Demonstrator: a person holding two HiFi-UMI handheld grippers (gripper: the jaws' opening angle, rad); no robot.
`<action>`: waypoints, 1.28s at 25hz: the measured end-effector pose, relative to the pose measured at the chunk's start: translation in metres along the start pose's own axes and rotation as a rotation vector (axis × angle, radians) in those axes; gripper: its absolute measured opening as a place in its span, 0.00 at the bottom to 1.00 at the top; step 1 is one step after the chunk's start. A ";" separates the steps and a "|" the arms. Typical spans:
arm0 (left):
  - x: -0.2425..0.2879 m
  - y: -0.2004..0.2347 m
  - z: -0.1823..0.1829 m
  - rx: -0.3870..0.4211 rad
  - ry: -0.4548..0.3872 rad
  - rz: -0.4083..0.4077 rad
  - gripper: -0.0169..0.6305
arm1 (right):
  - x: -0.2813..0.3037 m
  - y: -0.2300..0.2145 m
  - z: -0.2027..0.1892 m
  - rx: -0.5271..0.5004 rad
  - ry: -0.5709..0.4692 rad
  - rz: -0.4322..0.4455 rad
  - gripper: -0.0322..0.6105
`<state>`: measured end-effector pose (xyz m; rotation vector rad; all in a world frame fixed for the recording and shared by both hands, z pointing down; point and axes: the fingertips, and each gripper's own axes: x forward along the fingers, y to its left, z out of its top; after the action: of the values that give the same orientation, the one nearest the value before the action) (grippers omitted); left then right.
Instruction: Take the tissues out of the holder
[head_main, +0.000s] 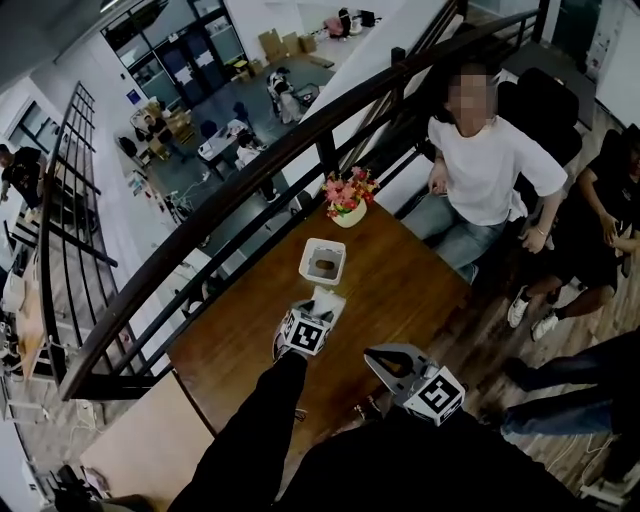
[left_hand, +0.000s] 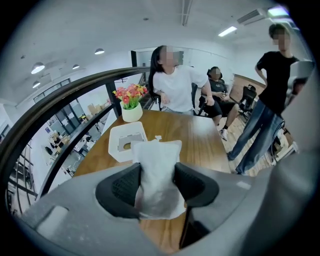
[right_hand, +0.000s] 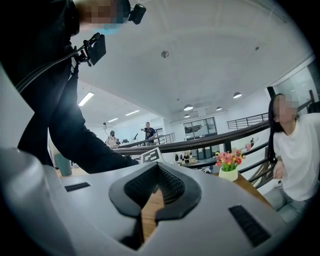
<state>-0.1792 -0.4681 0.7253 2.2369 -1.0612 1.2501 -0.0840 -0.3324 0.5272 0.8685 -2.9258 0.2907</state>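
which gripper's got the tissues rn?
The left gripper: its jaws are clamped on the white tissue pack. The right gripper is shut, with nothing between its jaws.

The wooden table (head_main: 400, 290) carries a white tissue holder (head_main: 322, 261) and, beyond it, a flower vase (head_main: 349, 212).

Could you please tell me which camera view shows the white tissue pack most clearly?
The left gripper view: the tissue pack fills the centre, pinched between the left hand-held gripper's jaws. The head view shows only a white sliver of it beyond the marker cube; the right gripper view does not show it.
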 end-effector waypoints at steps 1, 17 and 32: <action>0.002 -0.003 -0.003 0.008 0.005 -0.004 0.38 | -0.001 0.002 -0.002 0.003 0.001 -0.004 0.06; 0.013 -0.062 -0.039 0.079 0.074 -0.092 0.38 | -0.026 0.021 -0.017 0.040 0.036 -0.065 0.06; 0.039 -0.105 -0.066 0.171 0.145 -0.131 0.38 | -0.030 0.008 -0.031 0.061 0.045 -0.071 0.06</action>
<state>-0.1240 -0.3752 0.7988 2.2567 -0.7681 1.4689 -0.0633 -0.3036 0.5521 0.9589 -2.8518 0.3915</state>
